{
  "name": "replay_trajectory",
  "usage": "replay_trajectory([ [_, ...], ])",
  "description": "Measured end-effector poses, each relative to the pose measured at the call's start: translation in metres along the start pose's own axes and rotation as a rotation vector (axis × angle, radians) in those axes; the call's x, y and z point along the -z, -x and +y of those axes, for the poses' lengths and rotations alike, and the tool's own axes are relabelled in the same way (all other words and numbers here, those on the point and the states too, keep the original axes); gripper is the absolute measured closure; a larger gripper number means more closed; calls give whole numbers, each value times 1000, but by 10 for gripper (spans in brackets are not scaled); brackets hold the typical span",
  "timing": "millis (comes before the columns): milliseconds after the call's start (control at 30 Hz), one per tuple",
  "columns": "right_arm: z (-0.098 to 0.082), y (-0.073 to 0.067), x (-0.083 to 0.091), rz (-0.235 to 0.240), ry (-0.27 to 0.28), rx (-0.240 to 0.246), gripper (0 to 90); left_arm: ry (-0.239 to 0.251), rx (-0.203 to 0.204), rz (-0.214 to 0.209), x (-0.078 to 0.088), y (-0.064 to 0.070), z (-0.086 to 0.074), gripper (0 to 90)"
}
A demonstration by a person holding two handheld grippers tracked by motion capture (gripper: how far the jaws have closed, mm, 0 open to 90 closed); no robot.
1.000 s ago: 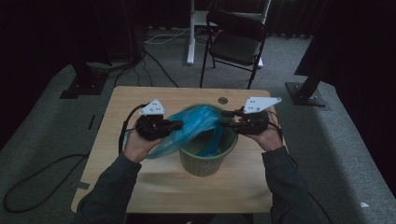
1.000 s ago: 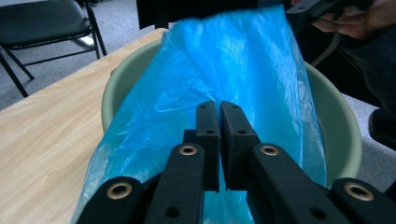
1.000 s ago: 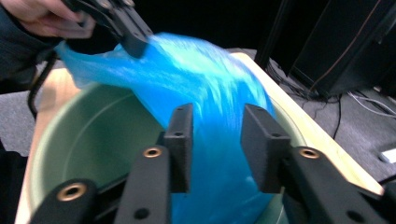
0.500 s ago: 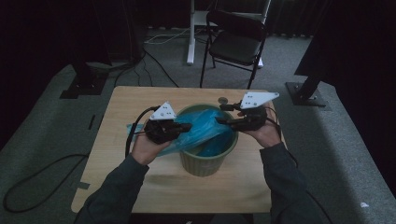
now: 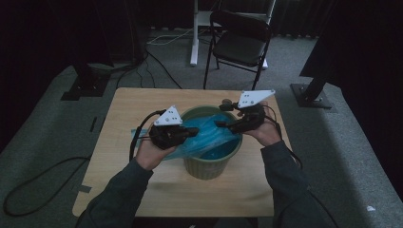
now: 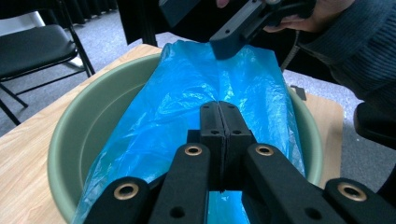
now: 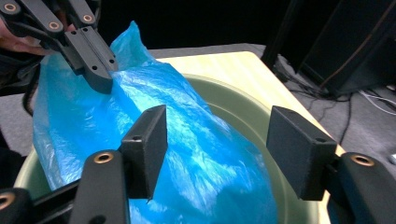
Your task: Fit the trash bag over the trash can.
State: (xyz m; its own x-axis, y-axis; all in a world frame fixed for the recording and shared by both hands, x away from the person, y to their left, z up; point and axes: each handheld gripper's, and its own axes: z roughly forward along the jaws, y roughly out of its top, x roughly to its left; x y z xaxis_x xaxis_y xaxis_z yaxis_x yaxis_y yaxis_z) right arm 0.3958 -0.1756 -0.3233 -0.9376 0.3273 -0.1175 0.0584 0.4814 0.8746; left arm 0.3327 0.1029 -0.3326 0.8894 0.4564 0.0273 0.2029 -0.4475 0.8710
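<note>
A green round bin [image 5: 209, 164] stands in the middle of the wooden table [image 5: 123, 109]. A blue plastic bag [image 5: 209, 137] lies across its mouth and hangs over the left rim. My left gripper [image 5: 192, 133] is shut on a fold of the bag [image 6: 187, 93] above the bin's left side, jaws pressed together [image 6: 219, 116]. My right gripper [image 5: 221, 116] hovers over the far right rim. Its jaws have just been opening and now stand wide [image 7: 217, 121], with the bag [image 7: 196, 154] below and between them, untouched by the pads. Across the bin [image 7: 243, 116] I see the left gripper [image 7: 100, 77].
A black folding chair [image 5: 240, 45] and a white desk leg [image 5: 194, 38] stand behind the table. Black stand bases [image 5: 311, 95] and cables [image 5: 28, 185] lie on the grey carpet. A small dark round thing [image 5: 227, 101] sits near the table's far edge.
The left gripper has carried the bag rightward over the bin. The right gripper's jaws have spread and let go of the bag, which has sunk into the bin.
</note>
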Motion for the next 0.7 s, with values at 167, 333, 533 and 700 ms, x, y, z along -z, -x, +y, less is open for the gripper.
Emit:
replay_trajectory([
  [167,0,-2,-5,43,-5,17,341,10,-3,-6,0,2,2,893],
  [333,0,-4,-10,70,-10,38,355,19,-5,-8,0,4,3,893],
  [533,0,-9,-16,97,-24,70,531,22,-2,-7,-1,2,3,893],
  [700,-1,-14,-18,105,-36,101,769,27,0,-12,-2,3,3,893],
])
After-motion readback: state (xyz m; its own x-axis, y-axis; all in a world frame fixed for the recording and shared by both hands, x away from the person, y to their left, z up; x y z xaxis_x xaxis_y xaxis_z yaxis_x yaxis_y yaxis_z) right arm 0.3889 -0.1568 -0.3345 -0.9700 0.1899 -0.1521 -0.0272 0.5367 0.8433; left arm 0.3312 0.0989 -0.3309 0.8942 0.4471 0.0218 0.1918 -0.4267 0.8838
